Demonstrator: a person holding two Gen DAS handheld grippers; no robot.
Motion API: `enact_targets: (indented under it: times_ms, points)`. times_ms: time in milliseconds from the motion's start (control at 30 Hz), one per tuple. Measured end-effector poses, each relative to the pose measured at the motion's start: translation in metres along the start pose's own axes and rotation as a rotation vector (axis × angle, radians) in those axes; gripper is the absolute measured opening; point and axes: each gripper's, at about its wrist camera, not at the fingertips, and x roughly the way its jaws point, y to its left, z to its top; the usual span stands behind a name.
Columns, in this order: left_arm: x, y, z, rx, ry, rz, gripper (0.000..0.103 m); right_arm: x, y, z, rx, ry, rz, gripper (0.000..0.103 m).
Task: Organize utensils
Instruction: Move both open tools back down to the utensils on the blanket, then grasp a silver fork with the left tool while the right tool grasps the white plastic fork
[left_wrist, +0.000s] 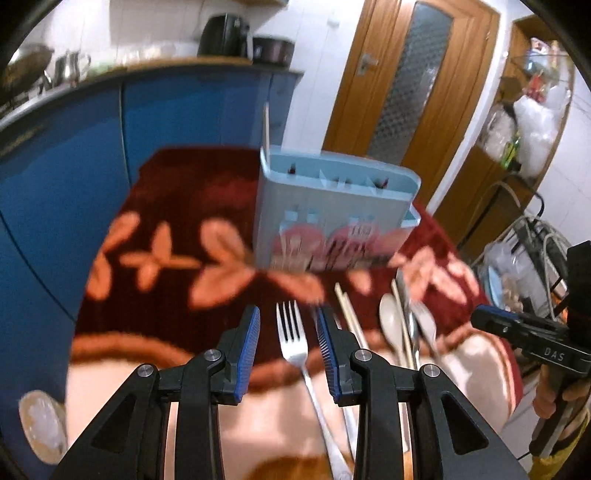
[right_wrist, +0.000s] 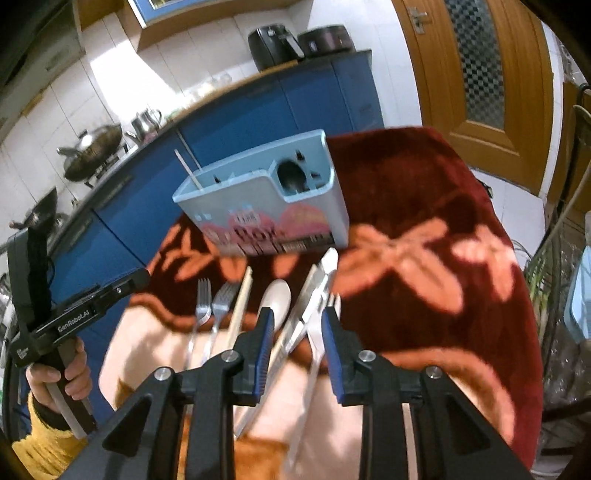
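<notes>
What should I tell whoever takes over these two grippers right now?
Left gripper: open, empty, hovering over a fork.
Right gripper: open, empty, above the metal utensils beside the pale spoon.
Holder stands on the red cloth behind the row; one chopstick is already in it.
Left to do: two forks, a loose chopstick, the spoon and metal pieces all lie on the cloth.

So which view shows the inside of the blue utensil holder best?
The right wrist view. It looks down into the holder, showing the round end compartment and one chopstick standing in the far slot. The left wrist view shows the holder blurred and mostly front-on, with only its divider tops visible.
</notes>
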Motion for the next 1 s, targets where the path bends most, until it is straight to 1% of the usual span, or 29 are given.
enact_targets:
  times_ms: [167, 267, 567, 733, 933, 1000]
  points:
    - [0.024, 0.005, -0.013, -0.041, 0.144, -0.023, 0.033, 0.015, 0.0, -0.01, -0.022, 0.105, -0.042, 0.029]
    - [0.034, 0.004, -0.019, -0.05, 0.21, -0.037, 0.033, 0.024, 0.0, -0.014, -0.026, 0.165, -0.053, 0.029]
    - [0.055, -0.006, -0.025, -0.036, 0.365, -0.047, 0.033, 0.04, 0.0, -0.015, -0.038, 0.271, -0.076, 0.029]
    - [0.059, -0.01, -0.021, -0.007, 0.388, -0.021, 0.033, 0.05, 0.003, -0.012, -0.046, 0.307, -0.088, 0.029]
    - [0.069, -0.017, -0.015, 0.025, 0.435, -0.015, 0.032, 0.061, 0.003, -0.005, -0.046, 0.338, -0.099, 0.029]
    - [0.073, -0.018, -0.013, 0.029, 0.457, -0.019, 0.026, 0.064, 0.002, -0.003, -0.039, 0.356, -0.092, 0.029]
